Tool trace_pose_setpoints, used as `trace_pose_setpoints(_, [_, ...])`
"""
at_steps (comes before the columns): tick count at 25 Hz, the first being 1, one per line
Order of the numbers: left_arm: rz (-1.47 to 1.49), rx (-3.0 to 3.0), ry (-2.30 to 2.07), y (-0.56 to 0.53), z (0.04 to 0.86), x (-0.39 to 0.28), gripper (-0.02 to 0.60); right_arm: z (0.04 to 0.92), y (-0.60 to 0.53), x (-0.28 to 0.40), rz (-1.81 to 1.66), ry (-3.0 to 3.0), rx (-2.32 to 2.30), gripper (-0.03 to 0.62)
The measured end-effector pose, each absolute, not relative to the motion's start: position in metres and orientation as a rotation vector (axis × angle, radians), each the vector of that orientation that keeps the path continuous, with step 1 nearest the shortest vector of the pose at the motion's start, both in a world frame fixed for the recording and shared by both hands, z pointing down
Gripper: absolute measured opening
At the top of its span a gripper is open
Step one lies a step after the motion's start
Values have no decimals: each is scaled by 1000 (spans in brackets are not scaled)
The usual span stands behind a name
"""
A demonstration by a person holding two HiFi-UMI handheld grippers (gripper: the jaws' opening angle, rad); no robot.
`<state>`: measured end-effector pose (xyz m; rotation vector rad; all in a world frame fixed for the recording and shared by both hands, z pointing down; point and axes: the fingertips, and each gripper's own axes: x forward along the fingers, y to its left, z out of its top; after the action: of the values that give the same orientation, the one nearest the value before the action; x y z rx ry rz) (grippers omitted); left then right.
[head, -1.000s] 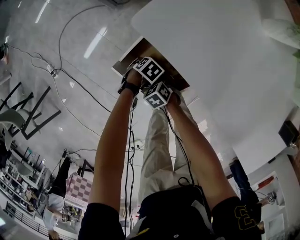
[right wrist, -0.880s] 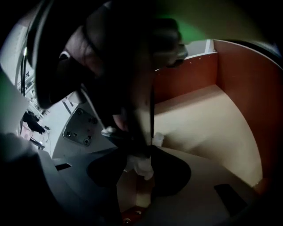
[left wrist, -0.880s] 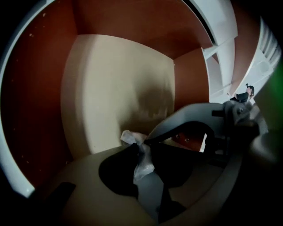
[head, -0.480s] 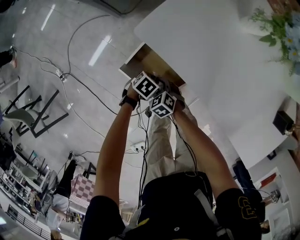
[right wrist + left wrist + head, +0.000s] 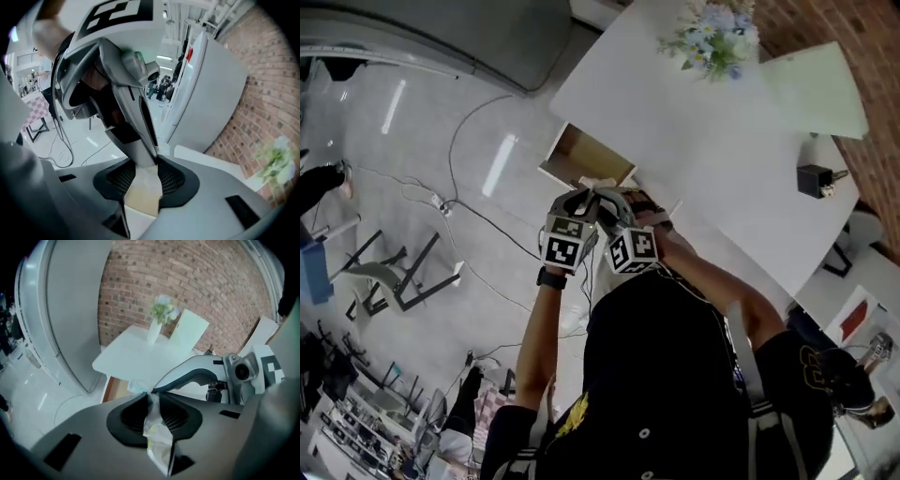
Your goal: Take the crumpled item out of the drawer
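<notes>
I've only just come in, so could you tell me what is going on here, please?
A person stands at a white table with its drawer open, a gripper in each hand. The left gripper is shut on a crumpled item; the right gripper pinches a tan part, apparently of the same item.

No word or number can be read anywhere. The only clear signs are the black-and-white square markers on the left cube [image 5: 563, 246] and the right cube [image 5: 633, 251]; part of one also shows at the top edge of the right gripper view and another at the right edge of the left gripper view. A pale outlined print on the dark sleeve [image 5: 814, 359], a red sign [image 5: 853, 321] at the lower right of the head view and a small red label [image 5: 189, 54] in the right gripper view are too small or folded to read.
</notes>
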<state>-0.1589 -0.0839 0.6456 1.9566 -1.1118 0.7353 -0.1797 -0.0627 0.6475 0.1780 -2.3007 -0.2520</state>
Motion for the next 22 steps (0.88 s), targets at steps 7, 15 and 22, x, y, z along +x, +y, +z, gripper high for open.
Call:
trace_pose_setpoints(7, [570, 2319, -1180, -136, 506, -113, 84, 512, -120, -129, -501, -2316, 521, 172])
trace_pose_setpoints(15, [580, 2664, -1019, -186, 432, -10, 84, 439, -176, -30, -584, -2172, 911, 172])
trace_pose_setpoints(22, [582, 2794, -996, -187, 391, 24, 83, 399, -179, 2, -638, -2142, 1050, 172])
